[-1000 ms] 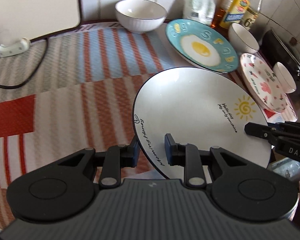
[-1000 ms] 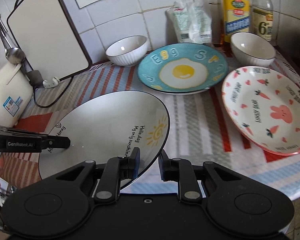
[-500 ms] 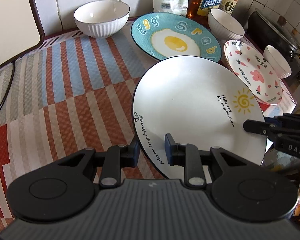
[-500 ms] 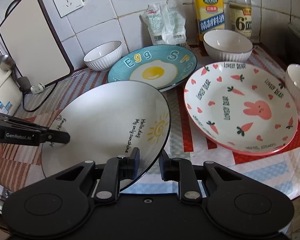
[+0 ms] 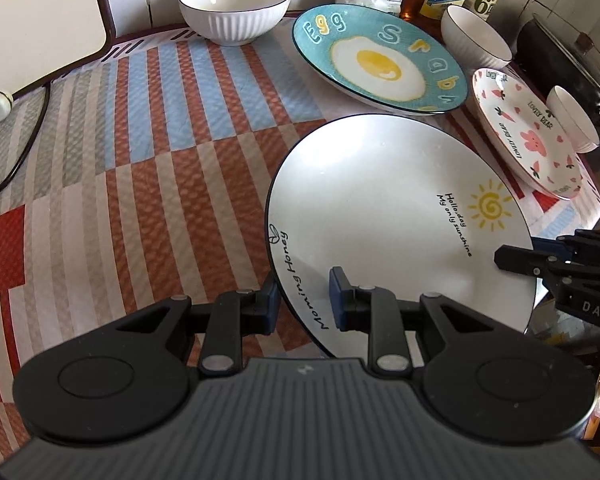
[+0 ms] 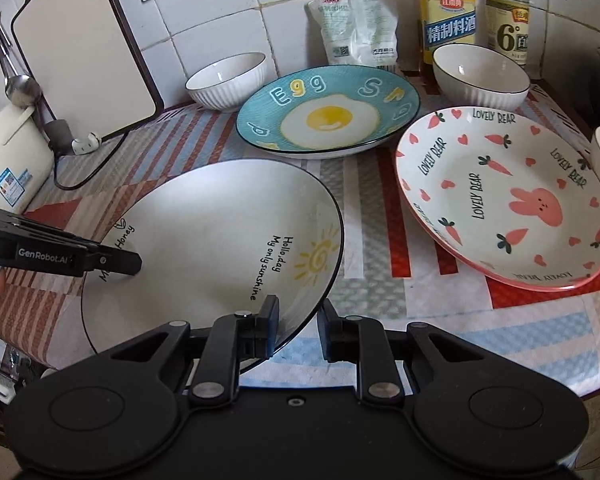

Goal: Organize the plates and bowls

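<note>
White sun plate point(image 5: 384, 216), lettered "Morning Honey" and "Hello day", held at both ends above the striped tabletop point(image 5: 148, 168). Left hand-held gripper point(image 5: 302, 298) pinching the rim by the "Morning Honey" lettering, one finger under the edge, one on the upper face. Right hand-held gripper point(image 6: 296, 326) straddling the opposite rim near the yellow sun, one pad on the inner face, the other outside; whether both pads press the rim, cannot tell, though the plate sits between them. Plate tilted, apparently clear of the cloth.

Beyond it, blue egg plate point(image 6: 328, 114) lying flat, just behind the held plate. To the right, pink rabbit plate point(image 6: 504, 196), its near rim raised off the cloth. White ribbed bowl point(image 6: 228, 80) near the tiled wall, left of the egg plate; second white bowl point(image 6: 480, 74) behind the rabbit plate, in front of two bottles point(image 6: 446, 12). Another small white bowl point(image 5: 574, 122) at the far right edge. Cutting board point(image 6: 84, 48) leaning on the wall at left.
</note>
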Action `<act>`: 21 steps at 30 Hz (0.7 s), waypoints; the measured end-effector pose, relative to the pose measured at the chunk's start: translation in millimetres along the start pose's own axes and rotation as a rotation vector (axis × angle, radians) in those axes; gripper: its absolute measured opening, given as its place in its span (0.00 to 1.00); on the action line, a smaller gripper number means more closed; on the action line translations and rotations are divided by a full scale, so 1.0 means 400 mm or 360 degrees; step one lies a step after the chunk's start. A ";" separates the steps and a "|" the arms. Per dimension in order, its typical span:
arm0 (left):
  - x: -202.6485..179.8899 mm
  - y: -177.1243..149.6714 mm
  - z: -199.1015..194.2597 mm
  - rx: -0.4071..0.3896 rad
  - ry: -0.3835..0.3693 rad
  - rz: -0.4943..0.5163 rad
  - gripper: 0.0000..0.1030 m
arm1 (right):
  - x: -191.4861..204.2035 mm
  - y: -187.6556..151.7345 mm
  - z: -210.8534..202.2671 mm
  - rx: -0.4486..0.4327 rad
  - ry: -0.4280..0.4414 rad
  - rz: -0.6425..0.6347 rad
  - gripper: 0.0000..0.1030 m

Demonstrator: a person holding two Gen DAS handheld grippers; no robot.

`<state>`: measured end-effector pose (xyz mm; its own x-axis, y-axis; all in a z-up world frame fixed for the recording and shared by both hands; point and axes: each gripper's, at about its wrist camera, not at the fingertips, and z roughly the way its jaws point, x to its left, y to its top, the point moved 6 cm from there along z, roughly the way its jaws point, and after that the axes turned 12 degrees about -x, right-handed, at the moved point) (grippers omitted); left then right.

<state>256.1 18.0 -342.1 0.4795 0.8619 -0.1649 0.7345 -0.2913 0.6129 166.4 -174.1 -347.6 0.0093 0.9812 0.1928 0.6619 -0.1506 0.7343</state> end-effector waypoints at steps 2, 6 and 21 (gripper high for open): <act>0.004 0.002 0.003 0.0004 -0.0003 0.0009 0.23 | 0.002 0.001 0.006 0.0001 -0.0015 -0.0001 0.24; 0.014 -0.008 0.013 0.0055 -0.0011 -0.0029 0.24 | 0.005 -0.012 0.020 0.0049 -0.0052 0.0019 0.25; -0.015 0.064 -0.183 -0.0116 -0.0155 0.0105 0.48 | -0.012 0.054 -0.146 -0.0141 -0.0180 0.0079 0.57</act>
<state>236.8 35.7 -269.0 0.5723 0.7966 -0.1944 0.6648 -0.3120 0.6787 136.8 -189.2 -294.8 0.1279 0.9789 0.1592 0.5897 -0.2041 0.7814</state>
